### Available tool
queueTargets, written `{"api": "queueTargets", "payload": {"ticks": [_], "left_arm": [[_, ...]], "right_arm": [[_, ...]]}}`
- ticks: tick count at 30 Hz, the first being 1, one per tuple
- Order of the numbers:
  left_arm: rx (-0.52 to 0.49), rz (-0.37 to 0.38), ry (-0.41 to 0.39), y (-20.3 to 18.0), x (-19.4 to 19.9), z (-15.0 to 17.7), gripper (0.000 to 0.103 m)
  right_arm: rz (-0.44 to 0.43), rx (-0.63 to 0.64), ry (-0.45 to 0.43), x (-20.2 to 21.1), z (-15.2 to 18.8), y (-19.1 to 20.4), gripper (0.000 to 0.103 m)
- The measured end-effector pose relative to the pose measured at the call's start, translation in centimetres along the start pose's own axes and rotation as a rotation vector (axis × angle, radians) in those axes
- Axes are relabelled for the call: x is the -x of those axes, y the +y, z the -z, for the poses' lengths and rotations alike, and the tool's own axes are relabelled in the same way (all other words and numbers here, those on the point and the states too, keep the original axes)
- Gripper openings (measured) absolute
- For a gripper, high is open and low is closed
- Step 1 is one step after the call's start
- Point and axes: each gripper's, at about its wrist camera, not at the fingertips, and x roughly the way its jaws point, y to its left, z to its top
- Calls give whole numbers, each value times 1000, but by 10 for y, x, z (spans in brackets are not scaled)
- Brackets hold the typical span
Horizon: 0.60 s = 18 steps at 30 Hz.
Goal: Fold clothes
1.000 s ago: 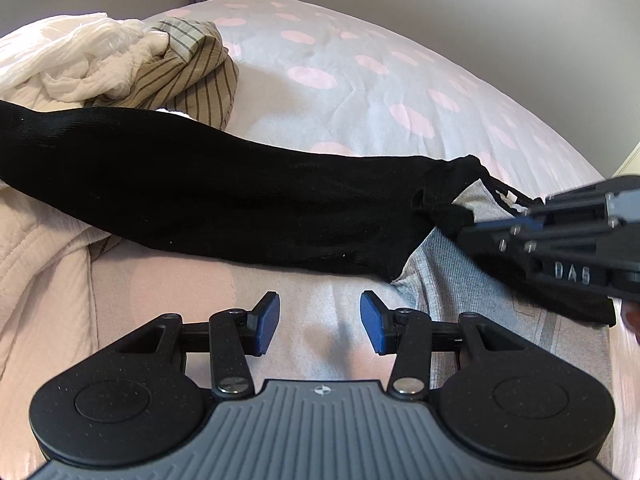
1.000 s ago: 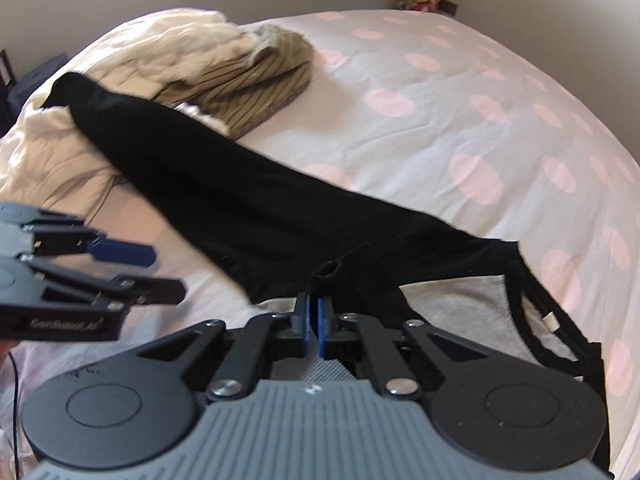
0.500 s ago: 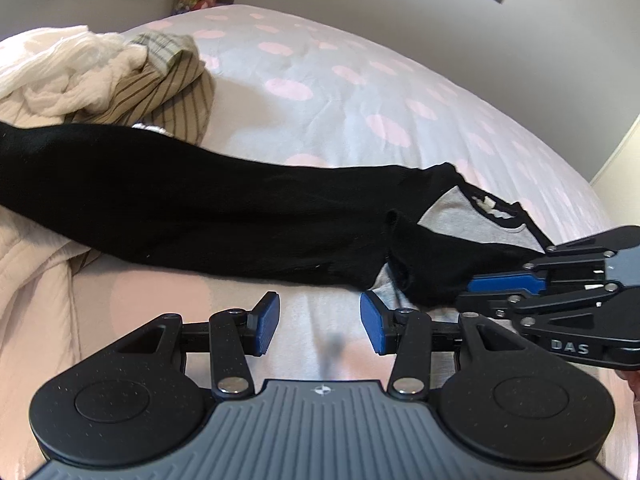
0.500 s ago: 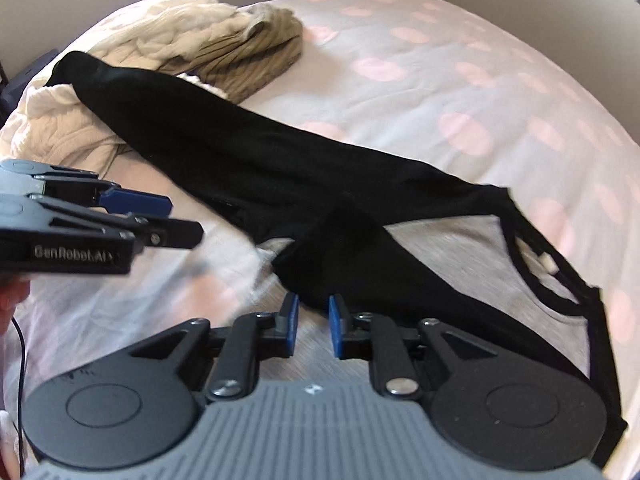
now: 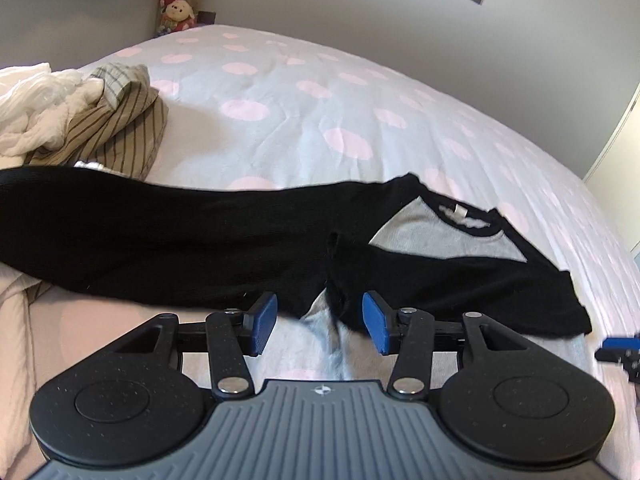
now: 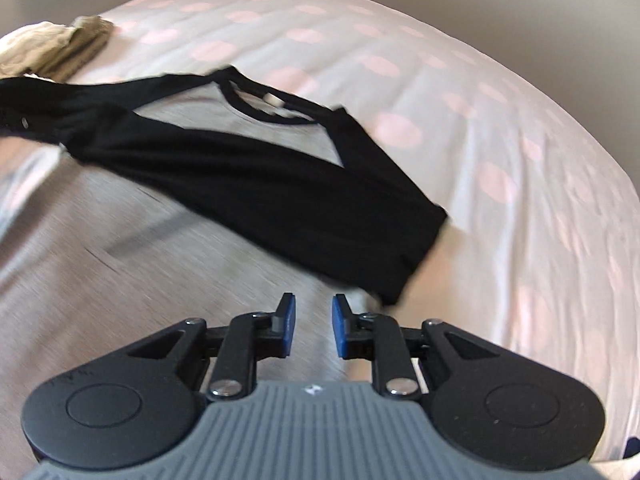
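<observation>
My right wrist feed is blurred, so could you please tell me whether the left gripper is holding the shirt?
Observer: No, the left gripper is open and holds nothing; it sits just short of the folded sleeve's cuff.
Operator: Thank you. Where does the other sleeve run?
Observer: The long sleeve lies stretched out to the left, past the striped garment and over a cream garment; its end is out of frame.
</observation>
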Motion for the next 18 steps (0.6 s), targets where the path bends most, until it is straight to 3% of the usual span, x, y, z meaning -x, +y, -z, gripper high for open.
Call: {"api": "queueTargets", "payload": {"ticks": [2, 4, 6, 13, 18], "left_arm": [[-27, -16, -17, -5, -5, -4, 45], [-75, -56, -19, -10, -14, -6, 45], [-78, -47, -7, -10, -21, -3, 45], [-109, -52, 49, -15, -44, 6, 39], [-111, -58, 50, -15, -50, 8, 38]], "right_arm": [[20, 9, -7, -4, 8, -9, 23], [35, 3, -16, -11, 11, -16, 29], [46, -16, -22, -19, 12, -22, 38], [83, -87, -43, -47, 13, -43, 34], [49, -191, -79, -50, 16, -55, 31]]}}
